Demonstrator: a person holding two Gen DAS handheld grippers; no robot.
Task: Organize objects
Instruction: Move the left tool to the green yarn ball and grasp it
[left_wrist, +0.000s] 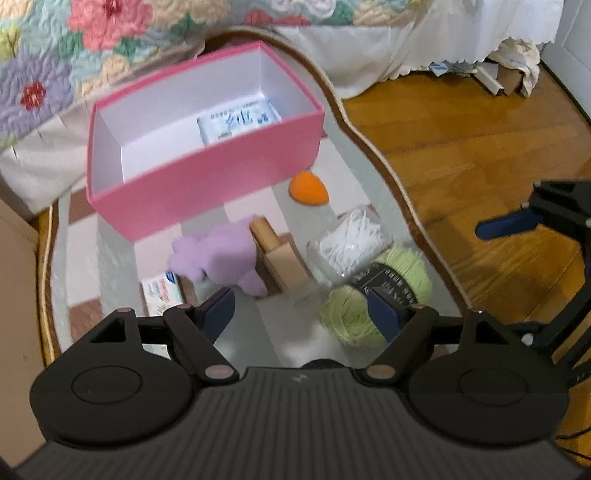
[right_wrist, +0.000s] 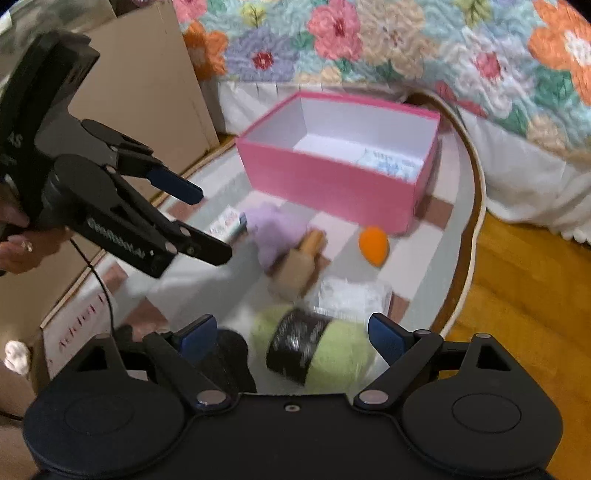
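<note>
Both claws gape wide, empty: left claw above the glass surface, right claw over green yarn; pink box ahead.

The print on the packet inside the box is too blurred to read, and the box's near wall hides the packet's lower edge. The yarn label is smeared by motion in the right wrist view; its text is illegible. The left finger covers part of the small carton. The purple item overlaps the wooden block's base. The right gripper is cut off by the picture's edge, so its jaw setting is not determinable there.
</note>
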